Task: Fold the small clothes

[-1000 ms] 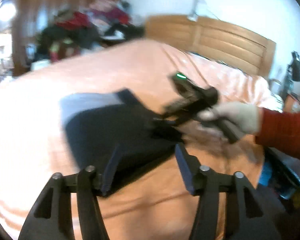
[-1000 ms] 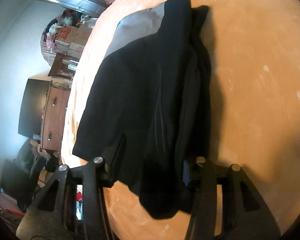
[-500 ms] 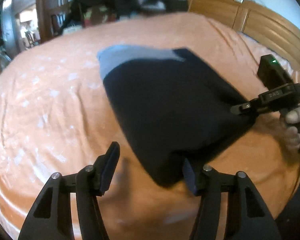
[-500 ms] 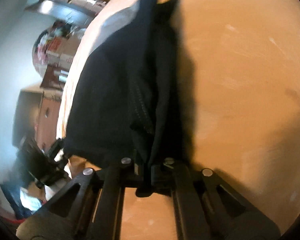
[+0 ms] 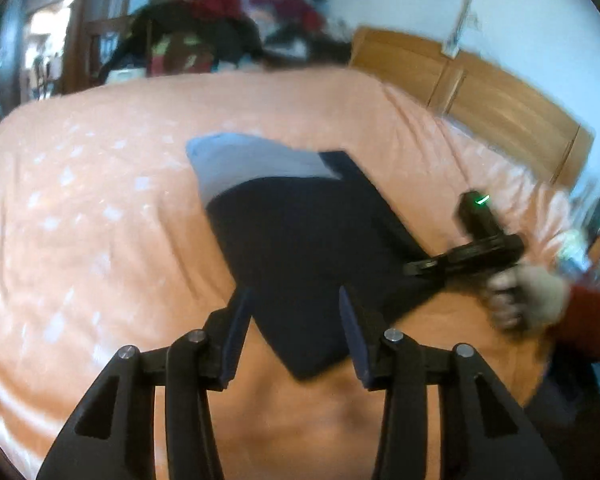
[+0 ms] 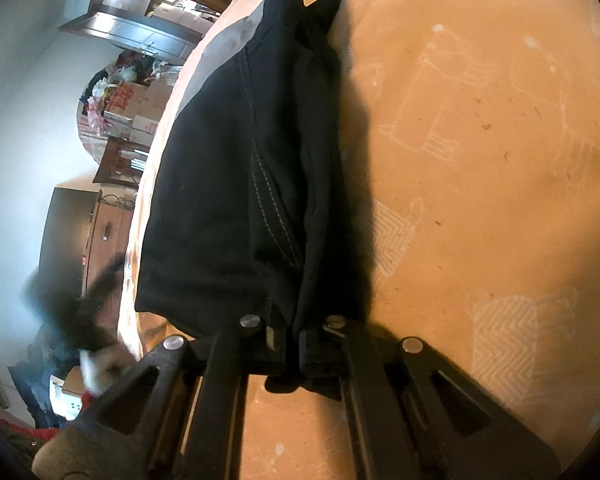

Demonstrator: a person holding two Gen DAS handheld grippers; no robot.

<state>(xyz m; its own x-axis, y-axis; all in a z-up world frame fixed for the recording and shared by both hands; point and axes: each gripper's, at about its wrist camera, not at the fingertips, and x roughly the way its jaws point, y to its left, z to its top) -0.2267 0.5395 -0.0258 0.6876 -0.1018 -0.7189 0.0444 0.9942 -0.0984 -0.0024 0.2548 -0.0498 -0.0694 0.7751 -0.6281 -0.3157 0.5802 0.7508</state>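
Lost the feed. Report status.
Left gripper open over dark garment. Right gripper shut on its edge. Garment folded on bed. Nothing blocking.

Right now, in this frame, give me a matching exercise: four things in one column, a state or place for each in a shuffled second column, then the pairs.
Things:
1. left gripper
2. right gripper
3. dark garment
4. wooden headboard

States or places:
A. clamped on the garment's edge
B. lying folded on the orange bedspread
C. jaws apart, gripping nothing
D. at the far end of the bed

Pairs: 1-C, 2-A, 3-B, 4-D
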